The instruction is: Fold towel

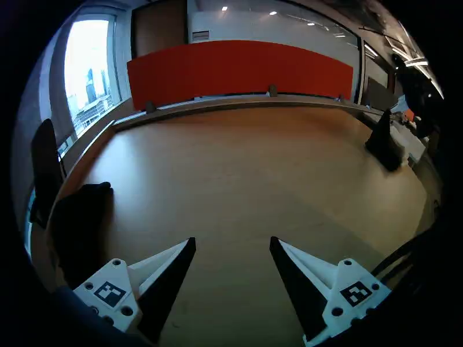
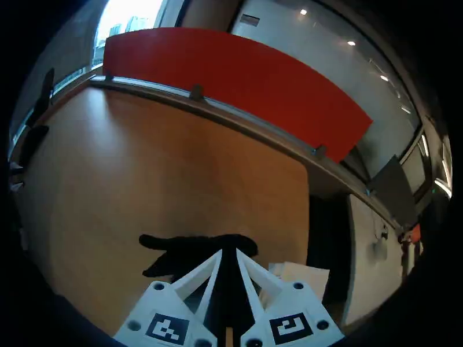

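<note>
Surface: a bare wooden table (image 1: 231, 162) is filling most of both views. A red partition (image 1: 237, 66) is standing upright along its far edge, held in small clips on a pale rail.

Room: a window (image 1: 87, 75) is letting in daylight to the left of the red partition. A pale wall with recessed ceiling lights (image 1: 272, 13) is rising behind it. A dark chair back (image 1: 43, 168) is standing at the table's window-side edge, well forward of the partition. Beside it a dark bulk (image 1: 81, 231) is overlapping that edge; what it is cannot be told.

Left tongs (image 1: 231, 240): these are hanging released, fingers wide apart, with bare wood showing between them and the partition well ahead.

Right tongs (image 2: 228, 251): these are clenched, and dark cloth is filling the narrow gap between the fingers.

Towel (image 2: 179, 254): this black cloth is lying crumpled on the table at the right tongs' tips, well apart from the red partition and near the table end below the partition's right end. A pale sheet (image 2: 301, 274) is lying just beside the towel, at that end.

In the left gripper view a dark peaked shape (image 1: 385, 141) is sitting below the partition's right end; it is too small to identify.
</note>
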A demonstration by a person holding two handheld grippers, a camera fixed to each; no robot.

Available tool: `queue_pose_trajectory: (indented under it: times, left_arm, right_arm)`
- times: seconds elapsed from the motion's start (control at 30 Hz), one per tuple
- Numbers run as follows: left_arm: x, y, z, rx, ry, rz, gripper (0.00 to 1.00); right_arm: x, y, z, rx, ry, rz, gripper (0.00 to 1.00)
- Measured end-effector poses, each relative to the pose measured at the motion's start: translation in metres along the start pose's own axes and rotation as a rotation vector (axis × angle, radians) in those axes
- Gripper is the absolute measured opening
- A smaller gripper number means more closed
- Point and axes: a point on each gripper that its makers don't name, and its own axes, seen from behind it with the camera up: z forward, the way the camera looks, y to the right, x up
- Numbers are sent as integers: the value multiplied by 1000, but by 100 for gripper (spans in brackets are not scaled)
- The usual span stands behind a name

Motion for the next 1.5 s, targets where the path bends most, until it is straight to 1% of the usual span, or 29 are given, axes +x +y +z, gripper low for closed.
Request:
queue_pose_trajectory:
  times: [0.1, 0.33, 0.5, 0.7, 1.0, 1.3, 1.5]
  left_arm:
    - [0, 1, 0, -2, 0, 1, 95]
    - [1, 3, 0, -7, -2, 10, 95]
    - [2, 4, 0, -10, -2, 17, 95]
    - [2, 4, -1, -11, -4, 25, 95]
    - [1, 3, -3, -8, -7, 28, 95]
    - [0, 2, -5, 0, -16, 36, 95]
    - [-1, 1, -6, 6, -23, 42, 95]
  right_arm:
    - [-18, 2, -4, -8, -22, 6, 2]
    - [-58, 3, -9, -19, -64, 42, 2]
    - [-78, 3, -10, -27, -87, 62, 2]
    - [-96, 4, -10, -36, -111, 71, 2]
    - [-127, 3, -4, -42, -164, 93, 2]
    - [-163, 2, 7, -44, -235, 129, 2]
    - [-178, 2, 14, -43, -268, 154, 2]
